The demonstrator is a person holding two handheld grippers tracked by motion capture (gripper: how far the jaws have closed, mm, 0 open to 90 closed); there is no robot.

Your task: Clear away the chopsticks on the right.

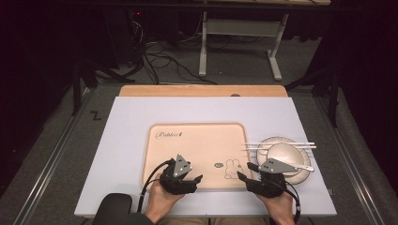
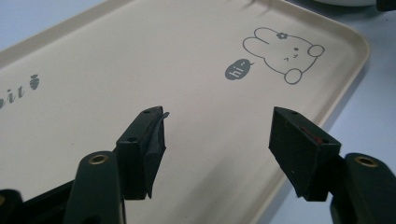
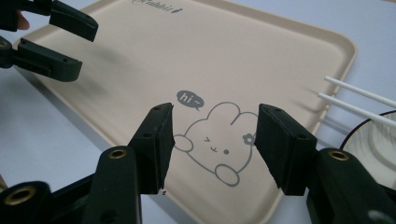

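Dark room w/ cables on the floor behind, and your white table [image 1: 122, 140] has the beige tray [image 1: 197, 136] sitting mid-table. Your left gripper [image 1: 196, 179] hovers over the tray's near edge, jaws spread wide, nothing btwn them. Your right gripper [image 1: 246, 171] is at the tray's near right corner by the bunny print [image 3: 219, 140], also spread and empty. Plates [image 1: 286, 157] w/ chopsticks [image 1: 281, 145] sit just right of the tray, prob two stacked, hard to tell.
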